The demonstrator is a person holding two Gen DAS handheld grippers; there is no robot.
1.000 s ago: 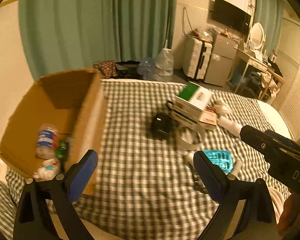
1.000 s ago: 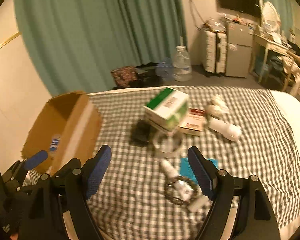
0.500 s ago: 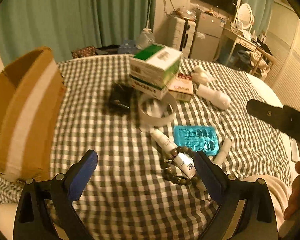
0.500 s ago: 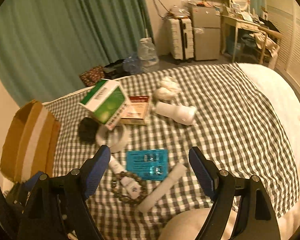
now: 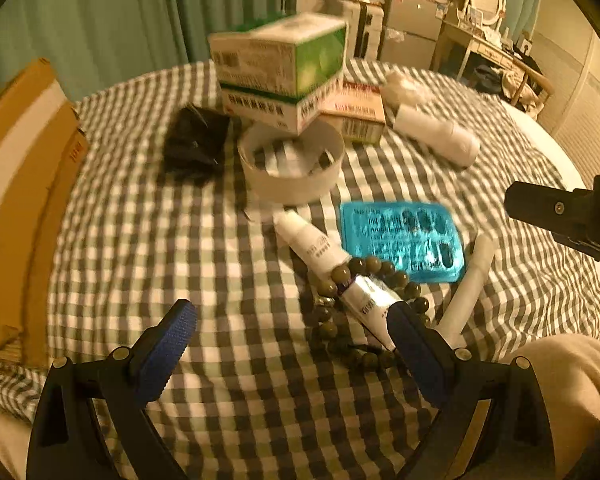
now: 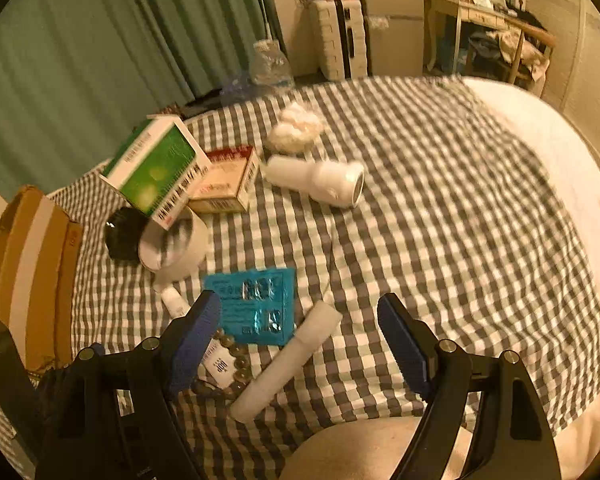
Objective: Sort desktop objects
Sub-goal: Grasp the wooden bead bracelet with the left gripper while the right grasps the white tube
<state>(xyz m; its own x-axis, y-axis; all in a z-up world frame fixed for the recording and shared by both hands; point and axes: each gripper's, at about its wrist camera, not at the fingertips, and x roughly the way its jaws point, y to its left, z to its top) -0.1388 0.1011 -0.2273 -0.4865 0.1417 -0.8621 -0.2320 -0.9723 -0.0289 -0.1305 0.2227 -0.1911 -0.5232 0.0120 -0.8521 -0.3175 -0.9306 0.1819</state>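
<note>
On the checked cloth lie a small white tube (image 5: pixel 312 242) threaded through a brown bead bracelet (image 5: pixel 356 304), a blue blister pack (image 5: pixel 400 236), a white stick (image 5: pixel 466 290), a tape roll (image 5: pixel 292 168), a black object (image 5: pixel 196 142), green-white boxes (image 5: pixel 280 68), a red-white box (image 5: pixel 356 110) and a white bottle (image 5: pixel 436 140). My left gripper (image 5: pixel 292 344) is open and empty just in front of the bracelet. My right gripper (image 6: pixel 300 332) is open and empty above the white stick (image 6: pixel 288 364) and blister pack (image 6: pixel 256 304).
A cardboard box (image 5: pixel 16 184) stands at the left edge of the cloth. A crumpled white tissue (image 6: pixel 296 132) lies behind the bottle (image 6: pixel 320 178). The right gripper's body (image 5: pixel 568 216) shows at the right. Curtains, a suitcase and a desk stand beyond.
Both grippers have swung right, away from the cardboard box, and moved closer to the tube, bracelet and blister pack. Both stay open and empty.
</note>
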